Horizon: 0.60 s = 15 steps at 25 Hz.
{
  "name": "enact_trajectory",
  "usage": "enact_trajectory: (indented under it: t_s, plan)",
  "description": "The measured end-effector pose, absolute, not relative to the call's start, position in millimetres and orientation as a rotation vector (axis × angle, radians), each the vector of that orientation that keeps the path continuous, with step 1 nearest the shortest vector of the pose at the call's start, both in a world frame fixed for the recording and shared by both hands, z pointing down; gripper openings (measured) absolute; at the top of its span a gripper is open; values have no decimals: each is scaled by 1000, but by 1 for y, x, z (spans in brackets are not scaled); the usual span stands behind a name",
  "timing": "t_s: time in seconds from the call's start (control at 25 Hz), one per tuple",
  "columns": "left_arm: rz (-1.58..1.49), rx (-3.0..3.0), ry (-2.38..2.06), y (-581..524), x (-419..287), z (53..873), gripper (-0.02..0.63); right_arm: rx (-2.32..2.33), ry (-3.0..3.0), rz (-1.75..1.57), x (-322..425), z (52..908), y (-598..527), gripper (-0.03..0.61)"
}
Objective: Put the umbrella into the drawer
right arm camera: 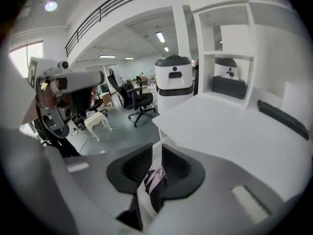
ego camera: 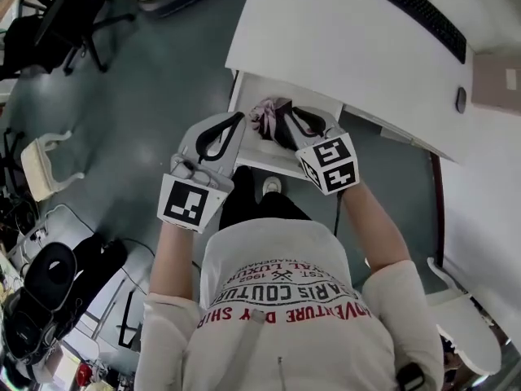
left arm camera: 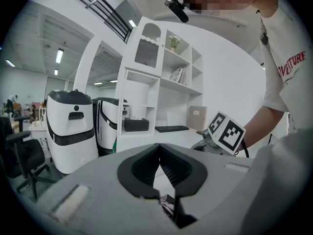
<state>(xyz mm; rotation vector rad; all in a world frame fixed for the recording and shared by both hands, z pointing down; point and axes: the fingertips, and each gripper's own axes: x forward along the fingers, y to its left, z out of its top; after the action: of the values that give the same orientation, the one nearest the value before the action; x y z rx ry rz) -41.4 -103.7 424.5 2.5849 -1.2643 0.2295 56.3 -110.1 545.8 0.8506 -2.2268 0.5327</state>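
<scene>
The umbrella [ego camera: 269,116], a folded pink and black bundle, lies in the open white drawer [ego camera: 254,88] under the desk. My right gripper [ego camera: 291,111] hangs above the umbrella's right end, and in the right gripper view its jaws [right arm camera: 156,148] stand a narrow slit apart. Nothing is between them; the umbrella [right arm camera: 155,180] shows through the slit, lower down in the drawer. My left gripper [ego camera: 242,117] hovers over the drawer's left front corner. In its own view its tips [left arm camera: 159,148] meet, with nothing between them.
The white desk [ego camera: 342,31] spans the drawer and carries a keyboard [ego camera: 427,15]. A black office chair [ego camera: 69,15] and a white stool [ego camera: 45,165] stand on the grey floor to the left. Two white machines [left arm camera: 71,126] stand beyond the desk.
</scene>
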Motion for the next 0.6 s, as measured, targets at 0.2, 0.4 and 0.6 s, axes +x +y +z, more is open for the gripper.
enact_trajectory:
  t_s: [0.2, 0.4, 0.6]
  plan:
    - [245, 2649, -1272, -103, -36, 386, 8, 976, -2324, 475, 69, 483, -118, 0]
    - [287, 2701, -1282, -100, -33, 353, 8, 1083, -2477, 400, 81, 419, -117, 0]
    - [269, 2758, -1270, -100, -24, 323, 8, 1208, -2564, 318, 99, 359, -114, 0]
